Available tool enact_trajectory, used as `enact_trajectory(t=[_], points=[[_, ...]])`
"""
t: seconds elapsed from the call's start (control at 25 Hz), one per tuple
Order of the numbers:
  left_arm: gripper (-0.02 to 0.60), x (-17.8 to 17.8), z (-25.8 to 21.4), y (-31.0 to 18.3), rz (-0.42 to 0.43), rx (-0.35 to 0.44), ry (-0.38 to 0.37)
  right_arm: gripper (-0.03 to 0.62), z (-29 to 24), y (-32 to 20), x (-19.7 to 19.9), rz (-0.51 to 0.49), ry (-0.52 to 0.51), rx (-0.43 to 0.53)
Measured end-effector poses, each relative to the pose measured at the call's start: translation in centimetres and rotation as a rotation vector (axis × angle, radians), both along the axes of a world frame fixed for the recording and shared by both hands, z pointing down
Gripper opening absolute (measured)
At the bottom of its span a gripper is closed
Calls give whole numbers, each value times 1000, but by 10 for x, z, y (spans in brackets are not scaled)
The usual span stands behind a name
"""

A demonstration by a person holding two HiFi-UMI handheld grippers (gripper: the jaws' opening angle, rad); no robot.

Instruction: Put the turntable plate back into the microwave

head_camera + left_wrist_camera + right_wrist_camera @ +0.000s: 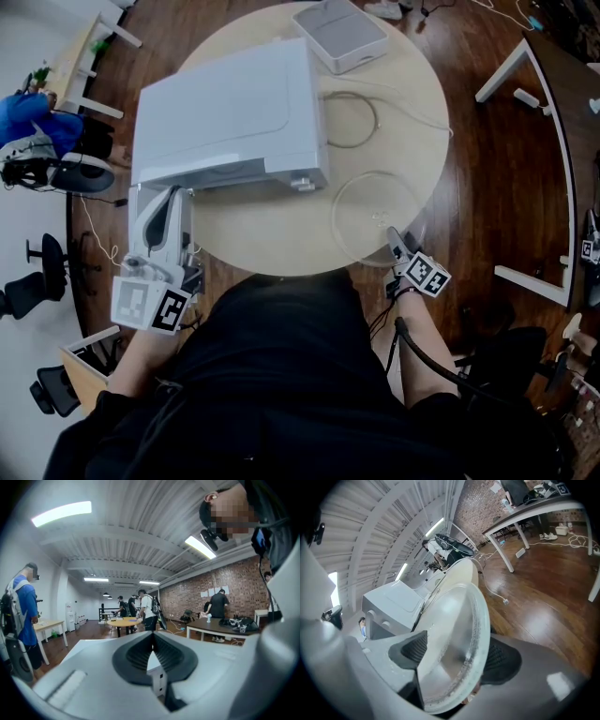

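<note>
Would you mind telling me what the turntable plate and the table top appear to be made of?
Turntable plate: clear glass by the look, glossy; the table top shows through it in the head view and its rim catches light, though clear plastic cannot be excluded.
Table top: pale beige, matte and uniform with no visible grain, probably laminate or painted board.

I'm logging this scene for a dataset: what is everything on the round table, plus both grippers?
table: one, beige, round, centre.
microwave: one, white, table's left.
turntable plate: one, clear glass, table's near right.
ring: one, thin, pale, right of microwave.
flat box: one, white, table's far edge.
left gripper: one, white, shut on the microwave's door.
right gripper: one, grey, shut on the plate's rim.
</note>
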State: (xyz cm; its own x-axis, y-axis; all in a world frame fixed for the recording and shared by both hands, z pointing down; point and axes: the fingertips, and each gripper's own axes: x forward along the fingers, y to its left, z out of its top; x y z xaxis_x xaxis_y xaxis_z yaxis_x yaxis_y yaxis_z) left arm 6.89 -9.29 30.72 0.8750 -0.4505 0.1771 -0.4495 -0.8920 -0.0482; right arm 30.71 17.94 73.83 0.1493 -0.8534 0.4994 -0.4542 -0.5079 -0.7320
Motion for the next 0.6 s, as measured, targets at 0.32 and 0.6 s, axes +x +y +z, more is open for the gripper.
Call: enact_trajectory(t=[0.32, 0.6], points=[[8, 1, 2, 3, -12, -1, -8, 274, -6, -11, -4, -33, -5, 36], [8, -7, 8, 3, -24, -19, 6, 248, -8, -10, -3, -27, -42, 57]])
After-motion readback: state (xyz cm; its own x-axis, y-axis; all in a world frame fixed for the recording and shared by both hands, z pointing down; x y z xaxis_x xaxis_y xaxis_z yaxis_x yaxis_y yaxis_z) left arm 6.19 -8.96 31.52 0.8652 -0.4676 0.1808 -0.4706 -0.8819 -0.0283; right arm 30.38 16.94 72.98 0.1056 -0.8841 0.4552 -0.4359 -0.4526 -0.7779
